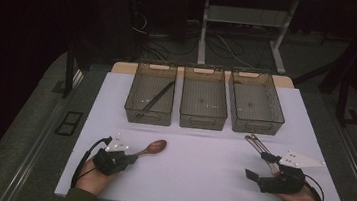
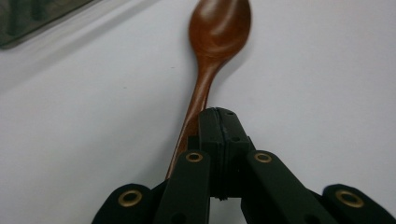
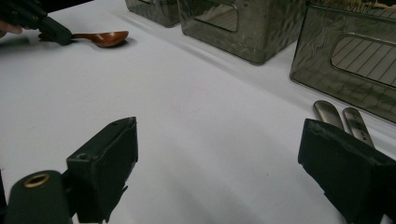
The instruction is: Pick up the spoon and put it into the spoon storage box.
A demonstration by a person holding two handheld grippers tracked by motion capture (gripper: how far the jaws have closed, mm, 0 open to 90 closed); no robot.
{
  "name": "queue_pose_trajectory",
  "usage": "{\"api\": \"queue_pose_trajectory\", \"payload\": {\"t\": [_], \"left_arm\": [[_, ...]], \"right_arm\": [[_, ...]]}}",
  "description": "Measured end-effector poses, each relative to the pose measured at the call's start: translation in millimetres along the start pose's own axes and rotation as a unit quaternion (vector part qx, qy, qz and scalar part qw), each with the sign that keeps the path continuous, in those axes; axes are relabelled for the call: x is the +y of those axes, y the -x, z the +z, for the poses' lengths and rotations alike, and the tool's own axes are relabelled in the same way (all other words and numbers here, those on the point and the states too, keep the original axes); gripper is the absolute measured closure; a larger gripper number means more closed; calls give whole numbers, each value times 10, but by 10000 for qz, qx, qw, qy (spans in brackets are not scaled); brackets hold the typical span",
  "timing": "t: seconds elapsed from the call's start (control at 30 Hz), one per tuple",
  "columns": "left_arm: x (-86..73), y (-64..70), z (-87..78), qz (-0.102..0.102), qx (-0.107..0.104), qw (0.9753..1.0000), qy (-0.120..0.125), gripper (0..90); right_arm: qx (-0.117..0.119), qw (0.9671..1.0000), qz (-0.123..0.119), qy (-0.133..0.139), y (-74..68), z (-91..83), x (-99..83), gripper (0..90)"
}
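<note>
My left tongs point(image 1: 129, 158) are closed on the wooden spoon point(image 2: 205, 79) handle, lower left of the high view, on the bench point(image 1: 194, 175). I should lift level, grip firm. My right tongs point(image 3: 219, 163) stand open beside metal tweezers point(image 3: 343, 120).

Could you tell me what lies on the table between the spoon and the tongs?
Nothing: in the high view, bare white table separates the spoon from the tongs.

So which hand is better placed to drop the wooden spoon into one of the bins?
Left. The left hand-held gripper is already shut on the wooden spoon handle. The right hand-held gripper is open and beside the metal tongs, across the table.
</note>
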State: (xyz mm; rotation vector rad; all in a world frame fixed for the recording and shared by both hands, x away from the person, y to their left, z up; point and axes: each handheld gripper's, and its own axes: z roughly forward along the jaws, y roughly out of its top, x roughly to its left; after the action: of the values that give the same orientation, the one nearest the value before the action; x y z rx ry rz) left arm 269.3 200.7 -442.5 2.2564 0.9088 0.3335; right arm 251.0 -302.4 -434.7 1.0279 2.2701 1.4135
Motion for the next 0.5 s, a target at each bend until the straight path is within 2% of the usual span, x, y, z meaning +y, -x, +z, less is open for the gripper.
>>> {"api": "queue_pose_trajectory", "payload": {"t": [0.23, 0.33, 0.5], "left_arm": [[47, -100, 45, 98, 289, 9995, -1, 888], [62, -141, 65, 79, 403, 9992, 11, 888], [59, -168, 72, 5, 389, 9992, 63, 888]], "right_arm": [[6, 10000, -10, -13, 1, 5, 0, 111], [14, 10000, -9, -23, 0, 6, 0, 112], [2, 10000, -9, -21, 2, 3, -3, 111]]}}
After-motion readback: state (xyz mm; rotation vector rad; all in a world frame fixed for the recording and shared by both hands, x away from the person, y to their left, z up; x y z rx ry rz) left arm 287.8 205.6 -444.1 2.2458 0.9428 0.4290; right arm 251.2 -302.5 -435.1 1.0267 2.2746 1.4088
